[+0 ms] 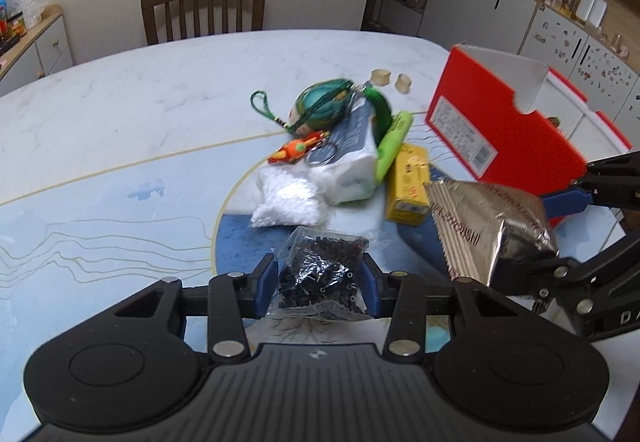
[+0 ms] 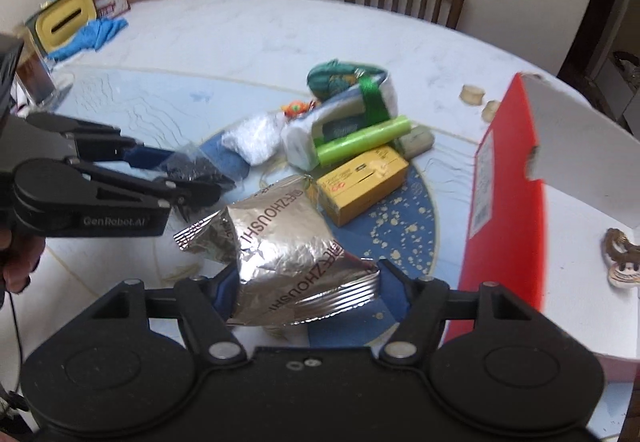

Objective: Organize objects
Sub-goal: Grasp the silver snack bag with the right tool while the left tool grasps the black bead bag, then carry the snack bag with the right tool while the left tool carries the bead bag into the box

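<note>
My left gripper (image 1: pixel 318 282) is shut on a clear bag of small black beads (image 1: pixel 320 274), held above the table. It also shows in the right wrist view (image 2: pixel 192 170). My right gripper (image 2: pixel 306 282) is shut on a silver foil packet (image 2: pixel 288 242), also seen in the left wrist view (image 1: pixel 492 226). A pile lies at the table's middle: a yellow box (image 2: pixel 364 182), a green roll (image 2: pixel 360 142), a tissue pack (image 2: pixel 340 118), a white bead bag (image 2: pixel 252 138), a green ball charm (image 1: pixel 320 106) and an orange keychain (image 1: pixel 296 150). A red open box (image 2: pixel 516 194) stands to the right.
Two small beige rings (image 1: pixel 390 80) lie behind the pile. A wooden chair (image 1: pixel 204 8) stands at the far edge. A blue cloth (image 2: pixel 92 38) and a yellow-lidded container (image 2: pixel 64 22) sit far left. A small figure (image 2: pixel 622 254) lies inside the red box.
</note>
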`<move>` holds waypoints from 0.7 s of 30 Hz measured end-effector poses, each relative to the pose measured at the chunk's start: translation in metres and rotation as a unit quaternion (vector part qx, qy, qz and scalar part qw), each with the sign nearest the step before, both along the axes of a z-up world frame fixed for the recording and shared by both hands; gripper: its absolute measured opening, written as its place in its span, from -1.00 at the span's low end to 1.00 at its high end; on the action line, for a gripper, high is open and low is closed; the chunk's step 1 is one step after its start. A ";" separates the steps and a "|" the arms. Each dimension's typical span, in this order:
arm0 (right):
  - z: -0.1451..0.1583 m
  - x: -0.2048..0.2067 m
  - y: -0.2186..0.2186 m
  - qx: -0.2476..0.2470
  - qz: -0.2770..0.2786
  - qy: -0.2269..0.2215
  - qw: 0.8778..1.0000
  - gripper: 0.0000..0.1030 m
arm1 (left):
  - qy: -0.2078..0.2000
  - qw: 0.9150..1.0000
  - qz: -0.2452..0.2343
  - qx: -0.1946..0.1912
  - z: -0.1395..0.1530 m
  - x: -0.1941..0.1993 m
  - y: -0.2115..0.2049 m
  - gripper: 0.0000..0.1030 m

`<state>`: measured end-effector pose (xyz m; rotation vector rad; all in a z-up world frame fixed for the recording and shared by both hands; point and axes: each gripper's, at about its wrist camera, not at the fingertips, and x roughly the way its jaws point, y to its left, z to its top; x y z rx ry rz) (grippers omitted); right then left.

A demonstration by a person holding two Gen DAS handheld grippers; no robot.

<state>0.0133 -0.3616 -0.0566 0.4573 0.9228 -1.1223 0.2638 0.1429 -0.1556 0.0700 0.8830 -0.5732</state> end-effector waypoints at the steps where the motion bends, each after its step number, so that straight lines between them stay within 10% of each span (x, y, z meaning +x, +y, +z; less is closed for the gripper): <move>1: 0.005 -0.002 0.003 -0.004 -0.001 -0.003 1.000 0.33 | -0.002 1.000 -0.002 -0.002 0.003 -0.002 -0.001 -0.18; 21: 0.078 -0.089 0.027 -0.070 -0.046 -0.040 0.996 0.33 | -0.032 0.998 -0.031 -0.033 0.080 -0.026 -0.068 -0.18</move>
